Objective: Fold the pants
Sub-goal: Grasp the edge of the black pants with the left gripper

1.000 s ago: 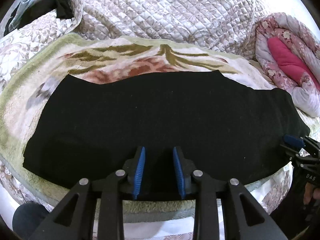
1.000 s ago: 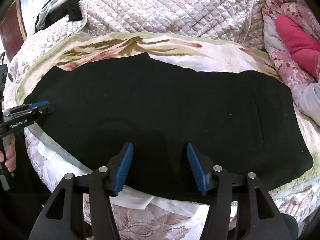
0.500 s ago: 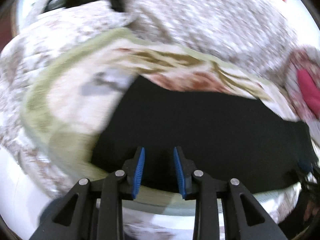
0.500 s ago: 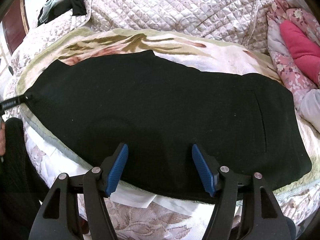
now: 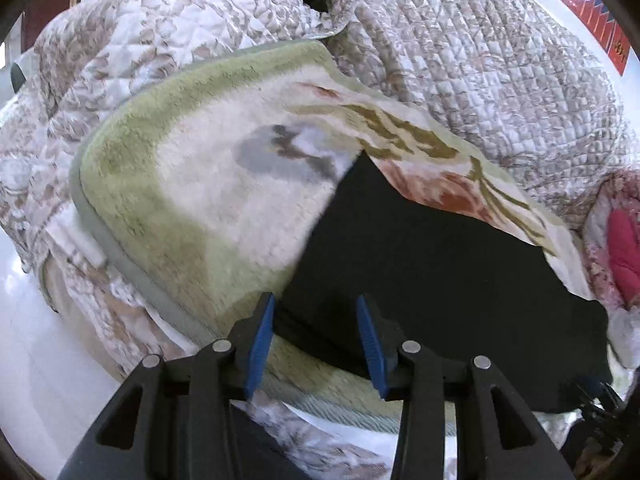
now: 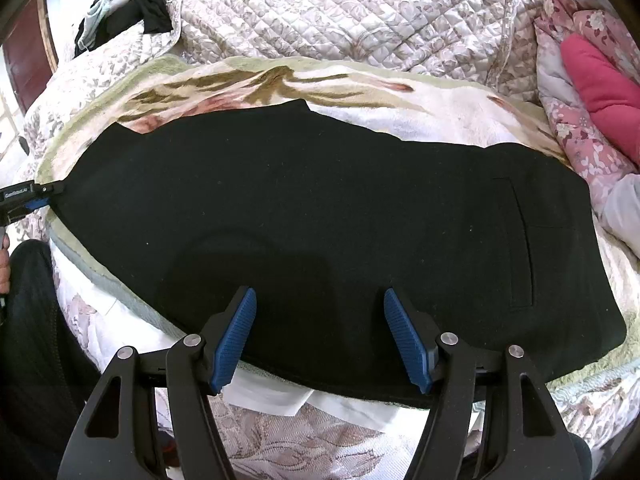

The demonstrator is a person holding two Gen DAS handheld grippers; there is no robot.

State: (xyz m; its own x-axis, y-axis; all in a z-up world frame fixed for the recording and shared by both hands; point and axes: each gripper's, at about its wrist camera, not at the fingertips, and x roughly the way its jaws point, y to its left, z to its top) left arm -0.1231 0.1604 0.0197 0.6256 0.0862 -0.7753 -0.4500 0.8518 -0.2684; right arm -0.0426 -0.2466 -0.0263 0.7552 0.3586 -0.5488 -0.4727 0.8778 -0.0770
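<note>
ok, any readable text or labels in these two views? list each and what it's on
"GenRobot.AI", small and only barely legible, on the side of the left hand-held gripper at the left edge of the right wrist view.
Red wall hanging, top right of the left wrist view: dark characters on yellow, too blurred to read.
Black pants: no visible label.

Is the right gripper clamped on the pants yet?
No. The right gripper hangs with its jaws wide apart above the near edge of the black pants, and its pads press on no cloth.
</note>
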